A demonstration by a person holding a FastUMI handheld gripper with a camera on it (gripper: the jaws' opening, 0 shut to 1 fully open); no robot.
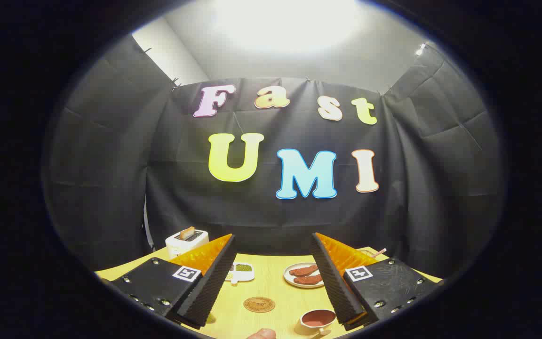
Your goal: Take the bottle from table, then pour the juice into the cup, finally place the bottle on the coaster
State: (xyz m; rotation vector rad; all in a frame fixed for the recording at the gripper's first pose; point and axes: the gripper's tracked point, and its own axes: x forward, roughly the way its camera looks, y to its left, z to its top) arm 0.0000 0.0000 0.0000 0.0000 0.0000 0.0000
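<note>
The tool [271, 282] hangs above the worktop [271, 273] with its fingers spread wide and nothing between them. Nearest, right at the worktop's near edge, a rounded pinkish top [262, 334] pokes up; that may be the bottle's cap, though I cannot tell, and with so little showing its long axis and heading are anyone's guess; if it is the cap, the bottle stands upright beneath the tool.

Just beside it, by the right finger, sits the cup [318, 320], upright, mouth up, with dark red already inside it. Judging from that, any further pour risks overfilling, and a finger swinging low could clip the rim and tip it.

A little further on, between the fingers, lies the round coaster [259, 304], flat and bare: the bottle is not on it yet. It is small, so an off-centre set-down could leave the bottle teetering on its rim.

Beyond that: a small white dish [241, 270], a plate [299, 281] of browned pieces, and at the far left corner a white toaster [186, 241].
</note>
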